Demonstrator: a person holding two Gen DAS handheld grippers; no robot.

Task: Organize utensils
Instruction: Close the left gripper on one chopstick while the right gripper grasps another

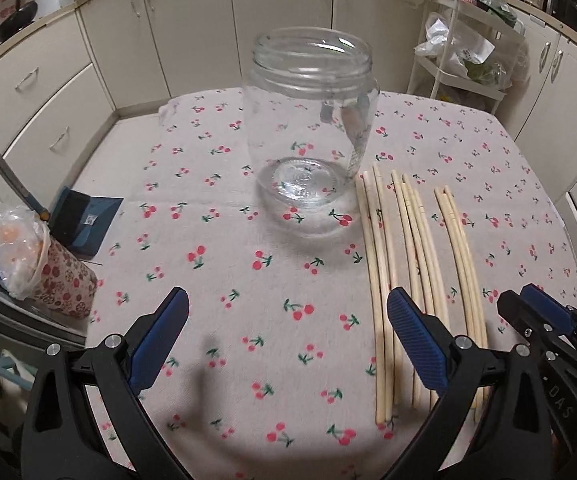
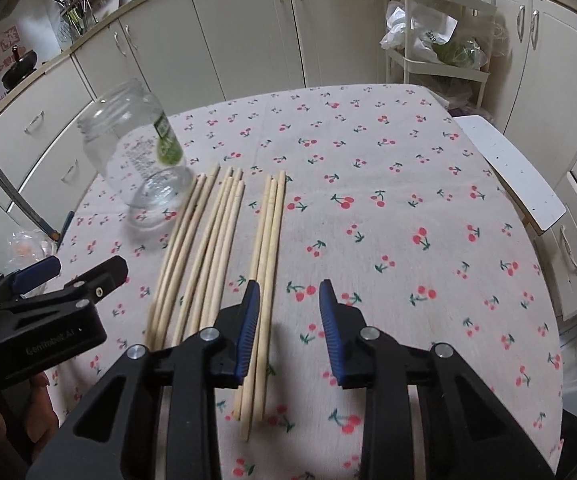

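Note:
An empty clear glass jar (image 1: 308, 136) stands upright on the cherry-print tablecloth; it also shows in the right wrist view (image 2: 140, 152) at the left. Several pale wooden chopsticks (image 1: 412, 264) lie flat in three loose bunches to the right of the jar, also seen in the right wrist view (image 2: 216, 248). My left gripper (image 1: 288, 336) is open and empty, above the cloth in front of the jar, its right finger over the chopsticks. My right gripper (image 2: 288, 320) is open and empty, its left finger over the rightmost bunch (image 2: 266, 264). The right gripper also shows in the left wrist view (image 1: 528, 312).
A dark blue box (image 1: 84, 220) and a patterned cup with a plastic bag (image 1: 44, 268) sit at the table's left edge. A white stool (image 2: 508, 168) stands by the right edge. A white rack with bags (image 1: 464, 52) and cream cabinets lie beyond the table.

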